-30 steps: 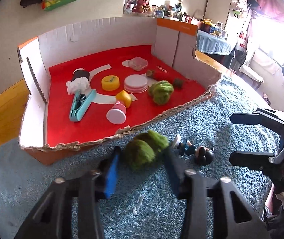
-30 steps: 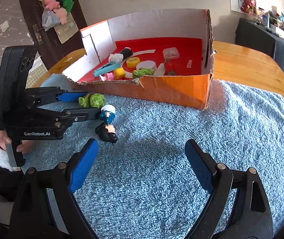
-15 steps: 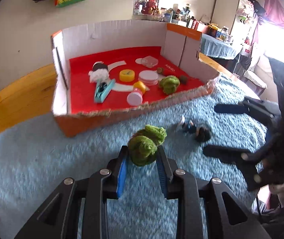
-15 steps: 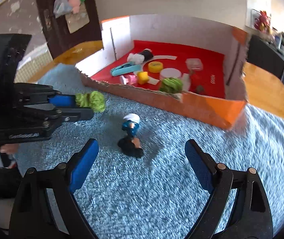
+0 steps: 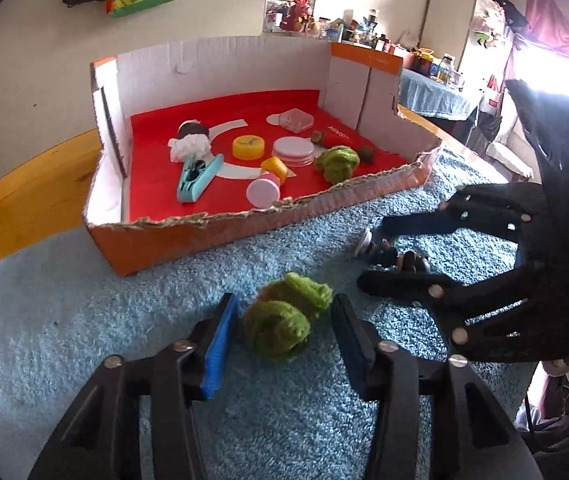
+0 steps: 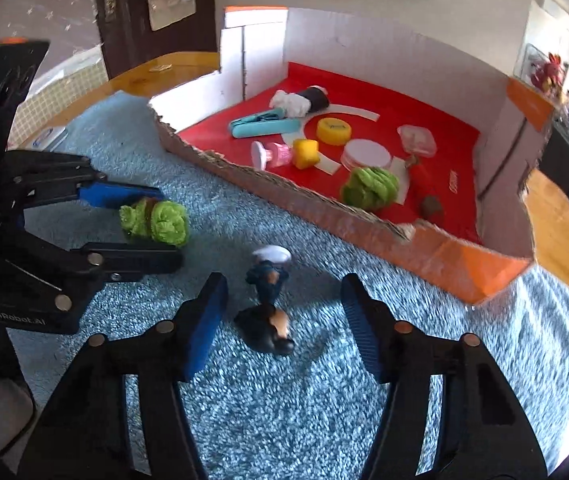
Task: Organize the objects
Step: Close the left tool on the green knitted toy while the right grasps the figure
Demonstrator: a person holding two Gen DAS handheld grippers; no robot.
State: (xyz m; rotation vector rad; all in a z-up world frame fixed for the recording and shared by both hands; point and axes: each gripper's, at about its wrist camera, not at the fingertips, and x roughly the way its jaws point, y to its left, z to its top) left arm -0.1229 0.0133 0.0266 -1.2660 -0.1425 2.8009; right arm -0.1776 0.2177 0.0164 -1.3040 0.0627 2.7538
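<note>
The left hand-held gripper (image 5: 282, 344) was opening, and its pads stood apart from the green yarn ball (image 5: 284, 326) lying between them on the blue towel (image 5: 84, 320). To the right, the right hand-held gripper (image 6: 284, 316) was closing around the little toy figure (image 6: 268, 304) on the towel, with its pads not touching it. Behind them sat the cardboard box (image 5: 204, 236), holding another green yarn ball (image 5: 336, 162), a yellow cap (image 5: 248, 147) and a teal clip (image 5: 196, 178).

Green yarn ball (image 5: 282, 320) sits on the blue towel (image 5: 84, 320), near the box (image 5: 204, 236). Little figurine (image 6: 268, 304) lies flat just right of it.
</note>
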